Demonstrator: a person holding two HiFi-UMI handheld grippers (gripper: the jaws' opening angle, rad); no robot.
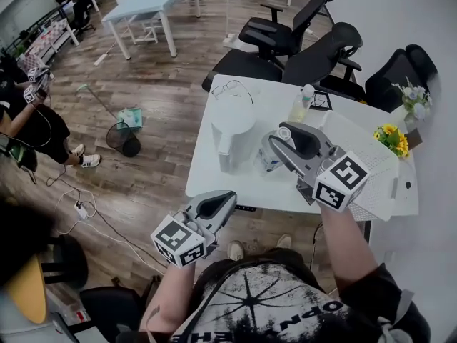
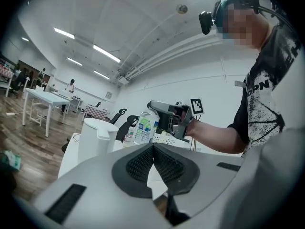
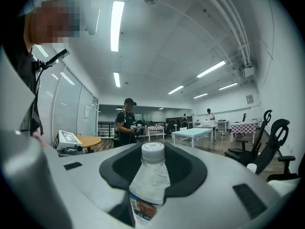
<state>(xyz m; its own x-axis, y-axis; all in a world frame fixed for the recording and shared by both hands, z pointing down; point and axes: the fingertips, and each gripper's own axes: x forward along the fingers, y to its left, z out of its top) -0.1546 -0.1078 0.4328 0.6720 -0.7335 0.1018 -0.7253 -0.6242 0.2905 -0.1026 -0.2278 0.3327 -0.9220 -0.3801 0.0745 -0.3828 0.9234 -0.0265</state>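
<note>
Bottle (image 3: 148,185) stands upright, clamped at its shoulder in the right tongs (image 3: 153,163), over the counter (image 1: 243,191) just right of the jug (image 1: 232,131), while the left tongs (image 2: 153,149), pressed together and empty, hang by the near edge: seemingly a carrying step, needing a steady, level grip.

The left claw (image 1: 223,200) is hovering close to the body, its jaws pressing together on nothing. The right claw (image 1: 280,143) is reaching forward on an outstretched forearm (image 1: 343,243), jaws clamping a bottle (image 3: 148,175).
</note>
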